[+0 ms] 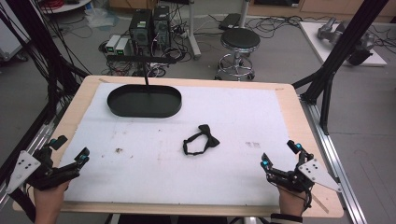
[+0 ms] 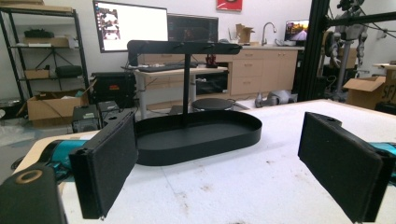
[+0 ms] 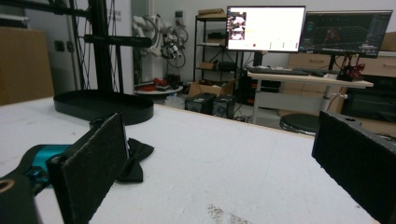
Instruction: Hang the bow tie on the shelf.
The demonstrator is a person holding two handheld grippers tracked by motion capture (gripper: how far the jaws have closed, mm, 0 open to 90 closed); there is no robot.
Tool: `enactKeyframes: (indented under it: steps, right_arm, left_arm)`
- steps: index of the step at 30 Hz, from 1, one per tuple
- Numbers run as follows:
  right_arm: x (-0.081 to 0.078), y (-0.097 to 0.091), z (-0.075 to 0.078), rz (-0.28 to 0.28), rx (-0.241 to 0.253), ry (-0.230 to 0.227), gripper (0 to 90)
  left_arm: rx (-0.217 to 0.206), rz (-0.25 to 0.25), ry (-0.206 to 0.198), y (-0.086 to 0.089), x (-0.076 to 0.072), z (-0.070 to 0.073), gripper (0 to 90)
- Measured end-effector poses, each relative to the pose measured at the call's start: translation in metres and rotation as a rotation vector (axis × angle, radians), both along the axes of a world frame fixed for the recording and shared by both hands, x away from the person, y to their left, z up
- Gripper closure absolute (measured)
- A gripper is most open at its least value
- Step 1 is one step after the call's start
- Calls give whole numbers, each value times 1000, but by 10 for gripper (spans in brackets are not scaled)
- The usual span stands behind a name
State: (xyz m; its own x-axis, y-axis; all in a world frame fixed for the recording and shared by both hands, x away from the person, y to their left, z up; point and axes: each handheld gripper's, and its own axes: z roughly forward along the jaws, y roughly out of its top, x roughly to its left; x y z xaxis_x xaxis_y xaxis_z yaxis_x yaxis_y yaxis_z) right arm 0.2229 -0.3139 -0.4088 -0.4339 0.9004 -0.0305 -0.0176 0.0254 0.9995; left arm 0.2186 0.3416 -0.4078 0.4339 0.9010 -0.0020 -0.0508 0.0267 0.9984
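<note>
From above, a white mat (image 1: 187, 163) covers a wooden table (image 1: 299, 116): one black tray (image 1: 126, 109) near its far left corner, one bow tie (image 1: 201, 140) mid-mat, one stool (image 1: 240, 39) beyond. The left gripper (image 1: 70, 150) and right gripper (image 1: 280, 154) sit at the near corners, jaws apart. The left gripper view faces the tray and two monitors (image 2: 130, 25); the right gripper view shows the bow tie beside its left jaw.

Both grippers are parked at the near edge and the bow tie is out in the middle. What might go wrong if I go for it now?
The bow tie lies flat and limp with its strap looped, so the right gripper may catch only the strap and leave it dangling. The stand's upright post and crossbar rise above its tray, and a high approach by the left gripper could strike them.
</note>
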Motion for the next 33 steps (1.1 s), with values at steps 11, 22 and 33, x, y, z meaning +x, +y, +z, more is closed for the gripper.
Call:
enactKeyframes:
  steps: [11,22,33]
  right_arm:
    - [2,15,11,127,16,-22,42]
    - [16,74,43,308,-98,10,42]
    - [53,144,45,442,-171,115,43]
  left_arm:
    - [-13,-2,-3,3,-1,3,125]
    - [-40,11,-13,11,-1,6,125]
    - [-45,14,-9,12,-1,6,125]
